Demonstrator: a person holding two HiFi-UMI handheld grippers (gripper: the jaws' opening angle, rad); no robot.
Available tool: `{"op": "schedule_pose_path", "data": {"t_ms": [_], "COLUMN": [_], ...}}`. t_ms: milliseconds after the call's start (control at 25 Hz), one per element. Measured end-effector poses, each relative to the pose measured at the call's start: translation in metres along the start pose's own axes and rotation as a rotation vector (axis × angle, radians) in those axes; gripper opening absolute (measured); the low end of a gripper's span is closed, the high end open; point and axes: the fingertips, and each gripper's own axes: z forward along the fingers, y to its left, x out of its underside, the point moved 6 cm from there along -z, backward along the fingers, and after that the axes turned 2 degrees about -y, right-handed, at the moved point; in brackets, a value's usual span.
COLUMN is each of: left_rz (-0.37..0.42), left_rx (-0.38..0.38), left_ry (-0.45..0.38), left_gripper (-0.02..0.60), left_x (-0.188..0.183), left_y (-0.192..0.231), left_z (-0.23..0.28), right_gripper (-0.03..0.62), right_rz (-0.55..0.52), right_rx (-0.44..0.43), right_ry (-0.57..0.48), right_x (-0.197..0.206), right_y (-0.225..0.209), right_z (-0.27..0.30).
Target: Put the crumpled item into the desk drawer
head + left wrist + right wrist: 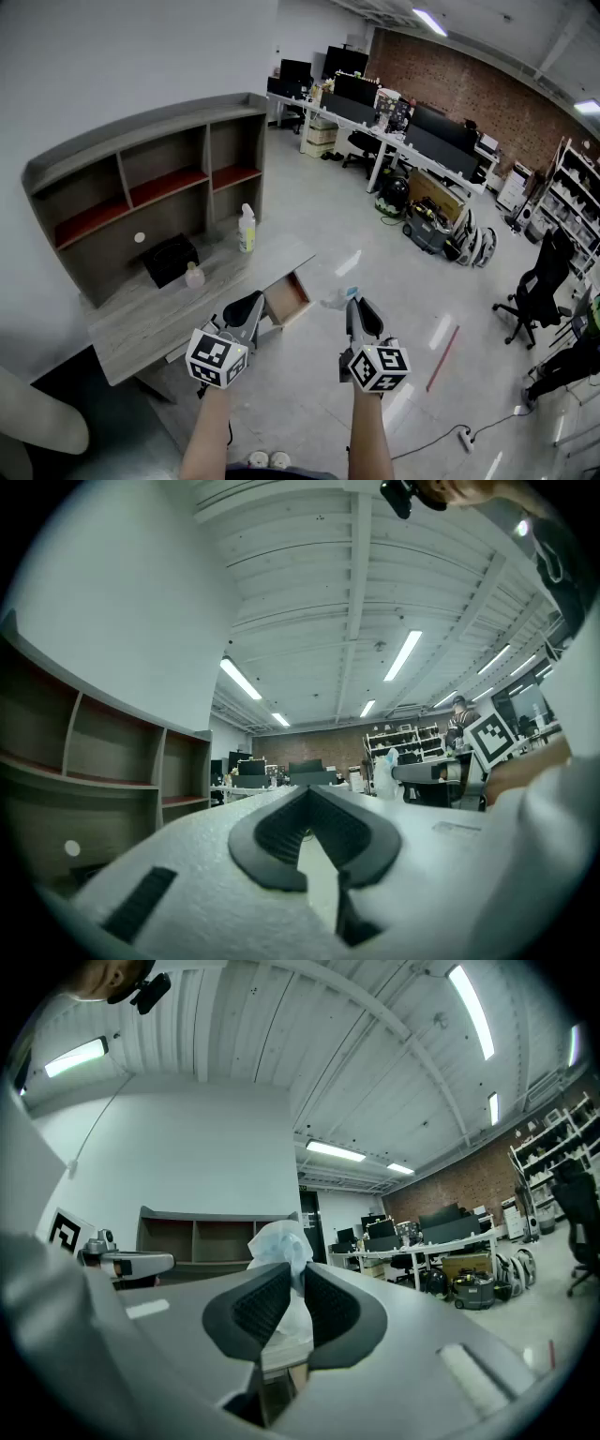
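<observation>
The crumpled item is a white wad, and my right gripper is shut on it in the air over the floor, just right of the open desk drawer. In the right gripper view the crumpled item sticks up between and above the pads of that gripper. My left gripper hovers at the desk's front edge beside the drawer. Seen in its own view, the left gripper has its tips together with nothing held. That view also shows the crumpled item off to the right.
The grey desk carries a shelf hutch, a white bottle, a small pink bottle and a black box. Office desks with monitors stand far behind. A black chair stands at right. A power strip lies on the floor.
</observation>
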Motion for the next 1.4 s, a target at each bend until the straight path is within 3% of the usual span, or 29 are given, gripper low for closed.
{"op": "schedule_pose_path", "data": {"t_ms": [760, 1400], "left_rz": [-0.011, -0.013], "left_rx": [-0.004, -0.093], "left_ry": [0.013, 0.082], "left_gripper": [0.002, 0.002], "left_x": [0.006, 0.041], "left_y": [-0.003, -0.013], "left_z": [0.003, 0.006], "right_gripper": [0.061, 0.064], "right_rz": [0.054, 0.122], "right_rx": [0.018, 0.011], "right_ry": [-0.020, 0.028], "right_x": [0.002, 0.042], "right_y": [-0.012, -0.063], "right_z": [-0.005, 0.004]}}
